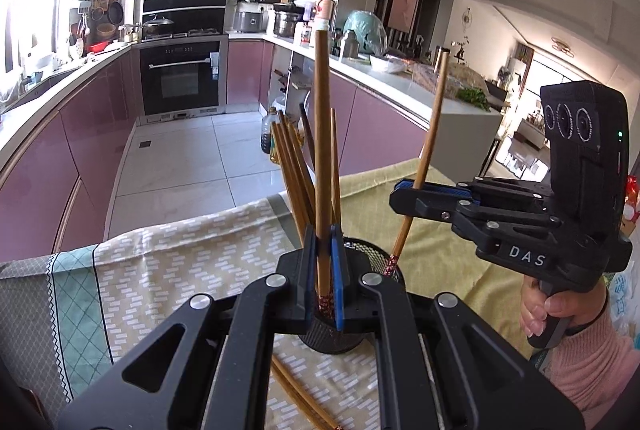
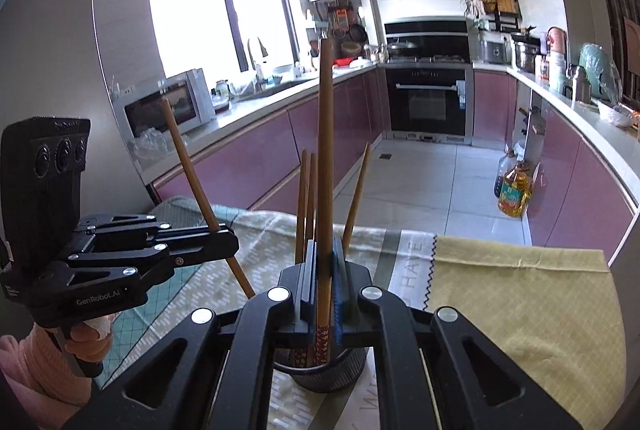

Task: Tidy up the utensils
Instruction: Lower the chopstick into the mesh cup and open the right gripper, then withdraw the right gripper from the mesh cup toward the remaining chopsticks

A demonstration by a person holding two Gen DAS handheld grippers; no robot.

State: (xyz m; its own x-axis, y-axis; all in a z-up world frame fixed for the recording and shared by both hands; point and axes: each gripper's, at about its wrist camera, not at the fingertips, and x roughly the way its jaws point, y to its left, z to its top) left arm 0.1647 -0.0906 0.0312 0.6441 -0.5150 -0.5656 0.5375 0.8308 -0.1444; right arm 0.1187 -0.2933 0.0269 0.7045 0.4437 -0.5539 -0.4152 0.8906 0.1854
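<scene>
Both tongs (image 1: 323, 262) (image 2: 325, 282) grip chopsticks (image 1: 322, 133) over holder (image 1: 394, 266).

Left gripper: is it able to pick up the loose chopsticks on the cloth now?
Probably not yet. The left gripper is shut on a chopstick over the mesh cup, so its jaws are occupied; the loose chopsticks lie close below, uncovered.
</scene>
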